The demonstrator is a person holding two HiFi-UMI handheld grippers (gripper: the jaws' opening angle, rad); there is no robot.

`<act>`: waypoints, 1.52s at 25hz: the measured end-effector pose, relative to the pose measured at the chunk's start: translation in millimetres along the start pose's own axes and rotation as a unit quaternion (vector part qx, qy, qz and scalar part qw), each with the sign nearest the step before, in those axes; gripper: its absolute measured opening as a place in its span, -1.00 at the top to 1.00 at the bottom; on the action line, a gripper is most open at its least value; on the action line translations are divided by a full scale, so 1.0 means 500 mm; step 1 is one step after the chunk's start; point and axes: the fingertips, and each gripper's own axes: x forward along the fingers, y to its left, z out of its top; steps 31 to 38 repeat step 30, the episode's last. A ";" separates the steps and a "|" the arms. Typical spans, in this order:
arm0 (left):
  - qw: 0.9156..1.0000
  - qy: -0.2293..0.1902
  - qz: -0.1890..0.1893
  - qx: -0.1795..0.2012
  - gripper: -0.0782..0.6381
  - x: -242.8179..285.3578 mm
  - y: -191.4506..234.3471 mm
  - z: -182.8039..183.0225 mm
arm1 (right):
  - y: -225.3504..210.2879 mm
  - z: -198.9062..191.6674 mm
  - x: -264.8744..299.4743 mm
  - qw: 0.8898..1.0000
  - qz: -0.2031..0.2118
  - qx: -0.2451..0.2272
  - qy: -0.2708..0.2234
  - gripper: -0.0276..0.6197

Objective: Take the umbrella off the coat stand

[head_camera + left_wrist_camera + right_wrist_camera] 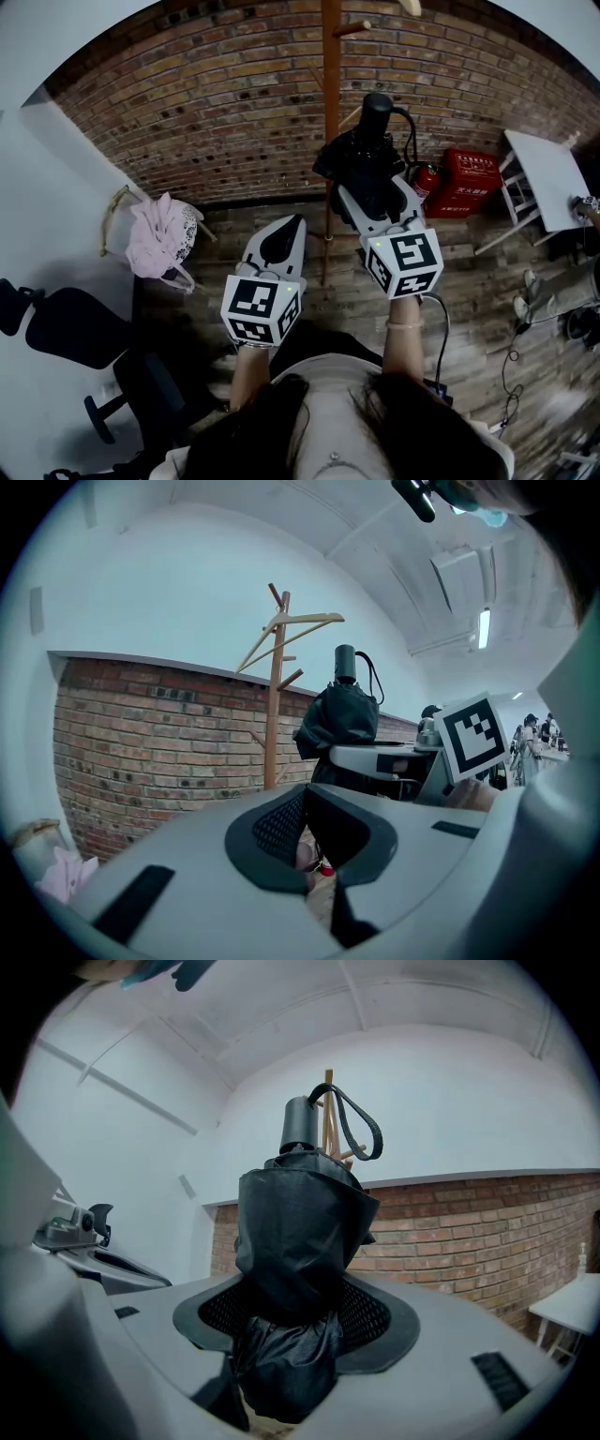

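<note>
The black folded umbrella [358, 161] stands upright, handle [377, 107] on top, with my right gripper [374, 195] shut on its lower body. In the right gripper view the umbrella [298, 1232] fills the space between the jaws, its strap [364, 1121] looping beside the handle. The wooden coat stand [330, 112] rises just left of it; in the left gripper view the umbrella [339, 720] sits apart from the stand [275, 700], to its right. My left gripper [287, 232] is lower left of the umbrella, shut and holding nothing.
A brick wall [216, 112] runs behind the stand. A pink bundle [161, 234] lies at the left, a black office chair [66, 330] below it. A red fire-extinguisher box [469, 182] and a white table [546, 176] stand at the right. Cables trail over the wooden floor [487, 309].
</note>
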 end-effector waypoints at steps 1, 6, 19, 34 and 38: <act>1.000 0.001 0.002 -0.001 0.76 -0.002 -0.003 -0.002 | 0.000 0.000 -0.002 1.000 0.002 0.001 0.000 0.01; 1.000 0.007 0.010 -0.004 0.76 -0.005 -0.019 -0.008 | -0.004 -0.009 -0.012 1.000 0.014 0.008 0.005 0.01; 1.000 0.016 0.017 0.004 0.76 -0.001 -0.026 -0.015 | -0.005 -0.026 -0.010 1.000 0.025 0.018 0.007 0.01; 1.000 0.019 0.009 0.011 0.76 0.017 -0.008 -0.013 | -0.007 -0.028 0.012 0.999 0.021 0.027 0.004 0.01; 1.000 0.019 0.009 0.011 0.76 0.017 -0.008 -0.013 | -0.007 -0.028 0.012 0.999 0.021 0.027 0.004 0.01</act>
